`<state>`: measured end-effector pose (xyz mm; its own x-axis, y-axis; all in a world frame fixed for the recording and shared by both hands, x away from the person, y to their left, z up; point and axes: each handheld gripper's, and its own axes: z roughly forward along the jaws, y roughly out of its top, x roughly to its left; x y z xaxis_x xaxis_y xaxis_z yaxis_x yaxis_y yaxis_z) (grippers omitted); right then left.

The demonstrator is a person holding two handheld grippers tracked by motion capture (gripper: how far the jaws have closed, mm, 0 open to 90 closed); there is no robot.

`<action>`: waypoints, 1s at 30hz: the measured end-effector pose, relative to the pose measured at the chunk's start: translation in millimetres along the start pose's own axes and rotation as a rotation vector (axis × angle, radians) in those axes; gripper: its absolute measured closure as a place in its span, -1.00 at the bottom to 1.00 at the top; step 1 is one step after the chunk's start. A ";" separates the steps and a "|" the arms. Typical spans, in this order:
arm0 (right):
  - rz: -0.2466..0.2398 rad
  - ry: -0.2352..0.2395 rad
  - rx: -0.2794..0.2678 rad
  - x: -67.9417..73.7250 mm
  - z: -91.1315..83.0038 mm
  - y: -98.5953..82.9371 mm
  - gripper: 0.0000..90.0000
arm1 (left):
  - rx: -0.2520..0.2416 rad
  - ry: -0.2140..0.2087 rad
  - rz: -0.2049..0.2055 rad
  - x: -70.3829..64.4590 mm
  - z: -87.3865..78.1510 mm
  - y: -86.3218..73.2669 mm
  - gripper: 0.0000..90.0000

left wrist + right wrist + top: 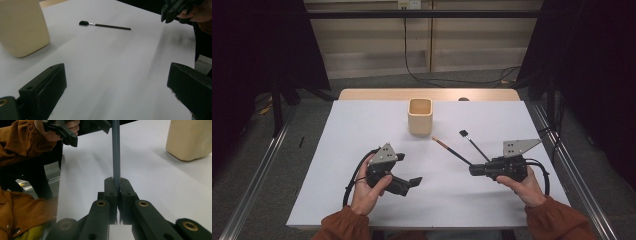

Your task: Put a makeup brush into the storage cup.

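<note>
The brown-tipped brush (pixel 451 150) lies slanting across the right half of the table, its dark handle end clamped between the jaws of the right gripper (pixel 473 170) — the right gripper view shows them pressed together on the thin shaft (pixel 116 157), which runs straight away from the camera. A second brush with a black head (pixel 472 143) lies just beside it, free on the white table sheet (pixel 362 120). The beige square cup (pixel 420 115) stands upright near the far edge, about mid-width. The left gripper (pixel 414 182) rests near the front edge, left of centre, its jaws spread wide and holding nothing. The step looks like the pick-up of the first brush, grip made. Next — I judge — the brush must be lifted clear, tipped upright and carried to the cup's open mouth without nudging the other brush.
</note>
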<state>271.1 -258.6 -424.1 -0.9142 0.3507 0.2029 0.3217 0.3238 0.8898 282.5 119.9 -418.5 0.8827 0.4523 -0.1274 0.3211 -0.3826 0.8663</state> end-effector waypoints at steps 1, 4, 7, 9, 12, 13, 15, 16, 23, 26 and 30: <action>-0.001 0.000 0.000 0.0 0.2 0.0 0.92 | -0.014 -0.004 0.003 -1.3 0.2 0.5 -0.95; -0.001 -0.001 -0.001 0.1 0.7 0.0 0.92 | -0.050 -0.022 -0.006 -2.5 0.4 2.3 -0.95; -0.004 -0.004 0.006 -0.4 1.2 0.0 0.92 | -0.078 -0.025 -0.005 -2.9 0.6 4.2 -0.95; 0.000 -0.005 0.003 -1.1 0.7 -0.3 0.92 | -0.088 -0.027 -0.010 -3.1 0.4 6.1 -0.95; -0.001 -0.004 -0.005 -1.2 0.4 0.4 0.92 | -0.112 -0.042 -0.002 -4.8 1.6 10.3 -0.96; -0.002 -0.004 -0.006 -1.1 0.4 0.6 0.92 | -0.118 -0.057 0.000 -5.7 2.8 12.7 -0.96; -0.002 -0.002 -0.009 -0.7 0.5 0.8 0.92 | -0.131 -0.064 0.013 -8.4 6.1 17.2 -0.96; -0.004 -0.002 -0.009 -0.7 0.6 0.9 0.92 | -0.132 -0.062 0.032 -11.0 9.1 20.3 -0.96; -0.009 0.004 -0.023 0.5 0.2 1.8 0.92 | -0.201 -0.116 0.005 -16.9 21.8 31.3 -0.96; -0.012 0.002 -0.025 0.6 0.2 2.0 0.92 | -0.214 -0.105 0.000 -15.9 25.1 35.3 -0.96; -0.017 0.002 -0.028 0.7 0.5 2.4 0.92 | -0.229 -0.105 -0.016 -12.3 31.7 39.1 -0.92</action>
<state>271.4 -257.1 -422.0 -0.9200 0.3438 0.1882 0.2990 0.3054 0.9041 295.0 73.8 -398.3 0.9130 0.3656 -0.1811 0.2598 -0.1785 0.9490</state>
